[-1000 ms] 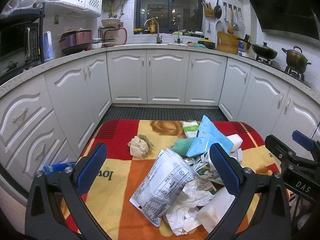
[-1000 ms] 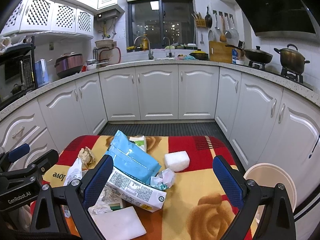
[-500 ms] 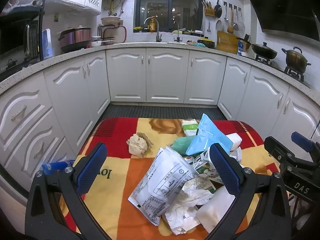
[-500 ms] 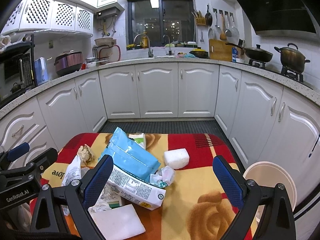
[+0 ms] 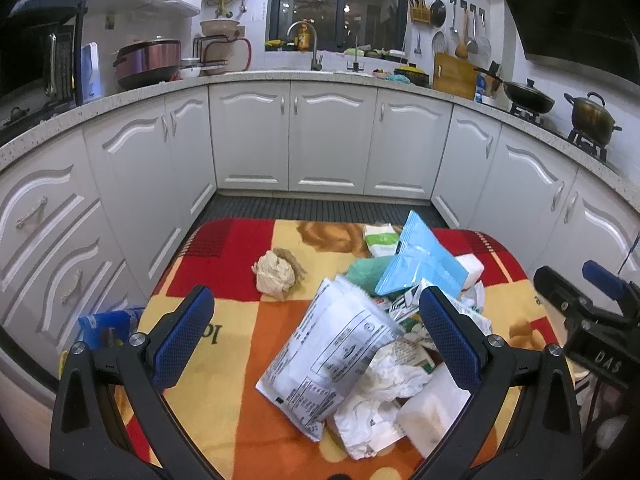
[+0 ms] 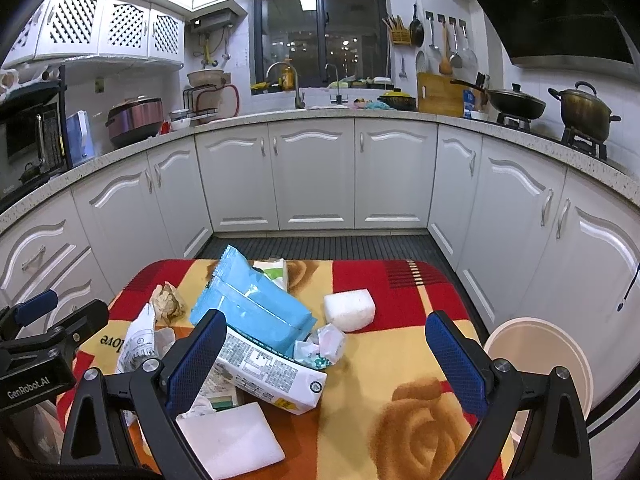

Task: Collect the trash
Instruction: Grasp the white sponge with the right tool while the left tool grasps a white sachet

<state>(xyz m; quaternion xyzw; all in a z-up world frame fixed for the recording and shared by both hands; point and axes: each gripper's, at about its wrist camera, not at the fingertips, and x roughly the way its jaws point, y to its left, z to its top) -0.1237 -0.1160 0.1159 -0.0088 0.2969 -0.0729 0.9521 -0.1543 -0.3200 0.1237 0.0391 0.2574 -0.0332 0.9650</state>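
While the trash pile (image 5: 384, 332) lies heaped on the red-and-yellow cloth (image 6: 400, 364) of the low table, your left gripper (image 5: 316, 336) and right gripper (image 6: 326, 360) hover above it, jaws spread wide, gripping nothing. White cabinets (image 6: 312, 176) and a speckled countertop (image 5: 248, 76) surround the table.

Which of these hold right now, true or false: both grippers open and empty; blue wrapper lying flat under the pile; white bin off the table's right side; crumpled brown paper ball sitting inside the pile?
1. Both the left gripper and right gripper are open and empty. True.
2. The blue wrapper lies flat under the pile. False: it rests on top, tilted up.
3. The white bin stands off the table's right side. True.
4. The crumpled brown paper ball sits inside the pile. False: it lies apart, to the left.
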